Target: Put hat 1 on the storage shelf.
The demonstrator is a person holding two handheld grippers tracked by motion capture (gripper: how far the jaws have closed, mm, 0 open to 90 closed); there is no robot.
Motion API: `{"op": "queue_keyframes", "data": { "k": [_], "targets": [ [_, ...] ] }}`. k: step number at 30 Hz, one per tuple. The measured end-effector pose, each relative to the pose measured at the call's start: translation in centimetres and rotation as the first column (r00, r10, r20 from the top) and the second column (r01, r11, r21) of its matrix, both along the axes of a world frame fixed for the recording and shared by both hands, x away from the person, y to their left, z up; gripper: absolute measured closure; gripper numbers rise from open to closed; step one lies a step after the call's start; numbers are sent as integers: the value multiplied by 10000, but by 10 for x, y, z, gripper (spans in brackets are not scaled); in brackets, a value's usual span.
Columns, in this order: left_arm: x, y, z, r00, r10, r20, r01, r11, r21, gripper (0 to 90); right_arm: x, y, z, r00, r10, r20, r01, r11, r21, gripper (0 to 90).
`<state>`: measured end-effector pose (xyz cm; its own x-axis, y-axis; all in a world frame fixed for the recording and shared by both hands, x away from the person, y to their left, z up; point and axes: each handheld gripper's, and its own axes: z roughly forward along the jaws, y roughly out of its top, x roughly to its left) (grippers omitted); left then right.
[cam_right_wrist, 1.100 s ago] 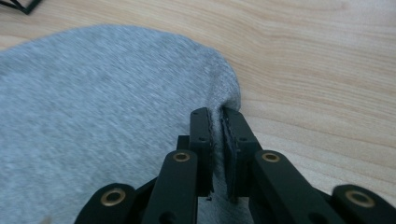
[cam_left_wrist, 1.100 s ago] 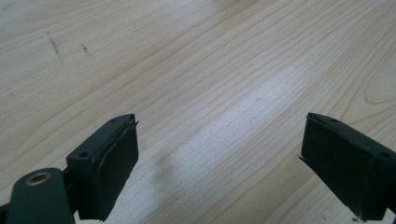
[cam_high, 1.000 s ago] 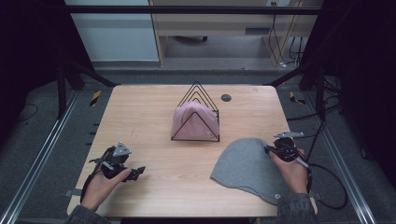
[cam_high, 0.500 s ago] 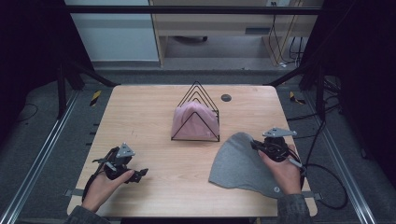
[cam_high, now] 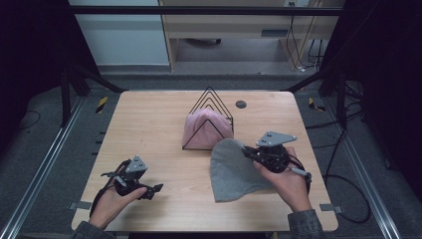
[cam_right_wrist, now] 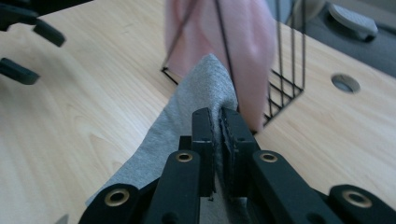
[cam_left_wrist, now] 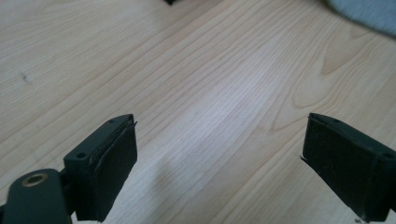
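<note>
Grey cloth on the move toward the rack!
The right gripper (cam_high: 247,152), clenched on an edge of the grey cloth (cam_high: 231,172), had lifted it off the table (cam_high: 149,124) beside the wire rack (cam_high: 208,118) holding the pink cloth (cam_high: 206,127); racking looked next. The left gripper (cam_high: 157,188) waited, jaws released.

This is a lab or test workspace set up for recording. A plain light-wood table (cam_high: 149,124) stands alone on a grey carpeted floor (cam_high: 45,149), framed by dark metal rails (cam_high: 30,199) along both its sides and black struts (cam_high: 69,79) behind its far corners. Yellow-and-black hazard tape (cam_high: 101,103) marks the floor just left of the table. Beyond the table's far edge stands a pale bench (cam_high: 229,30), with cables (cam_high: 303,45) hanging at its right. More cable (cam_high: 343,179) loops over the floor right of the table.
</note>
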<state>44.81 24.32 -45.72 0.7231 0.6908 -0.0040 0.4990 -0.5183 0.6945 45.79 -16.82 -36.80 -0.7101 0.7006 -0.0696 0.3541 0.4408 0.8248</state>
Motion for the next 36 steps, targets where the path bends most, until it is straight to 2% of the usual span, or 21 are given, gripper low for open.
{"op": "queue_keyframes", "data": {
  "k": [3,6,7,8,12,17,20,22,25,27,33,36],
  "targets": [
    [-4,-10,7,9996,-257,149,263,9990,-359,98,-5,14,14,9989,409,216,-405,9990,-169,851],
    [-6,-21,18,9966,-776,268,785,9962,-372,101,-8,26,27,9959,792,428,-782,9966,-266,851],
    [-6,-21,18,9966,-776,268,785,9962,-372,101,-9,31,33,9941,952,519,-936,9951,-333,851],
    [-6,-26,28,9942,-982,448,1002,9940,-434,101,-10,35,38,9922,1083,613,-1065,9938,-330,851],
    [-1,-35,46,9890,-1350,598,1400,9862,-888,102,-11,49,55,9833,1590,885,-1555,9868,-459,851],
    [9,-45,66,9832,-1701,666,1771,9770,-1185,105,-9,63,73,9720,2057,1136,-2009,9782,-517,851],
    [15,-50,74,9811,-1788,747,1871,9742,-1258,109,-7,69,78,9673,2244,1179,-2200,9742,-492,851],
    [19,-54,78,9811,-1796,722,1887,9704,-1506,115,-6,72,82,9652,2323,1205,-2260,9721,-635,851],
    [24,-60,81,9804,-1801,798,1903,9707,-1467,125,-4,75,86,9628,2396,1251,-2318,9700,-737,852],
    [27,-64,82,9790,-1845,862,1945,9727,-1268,128,-2,76,90,9614,2408,1330,-2311,9692,-846,852],
    [29,-71,83,9805,-1680,1016,1813,9734,-1401,139,-2,74,108,9587,2336,1620,-2280,9722,-524,852],
    [30,-71,84,9797,-1667,1116,1826,9714,-1515,157,-3,72,113,9601,2233,1683,-2219,9747,-271,852]
  ]
}}
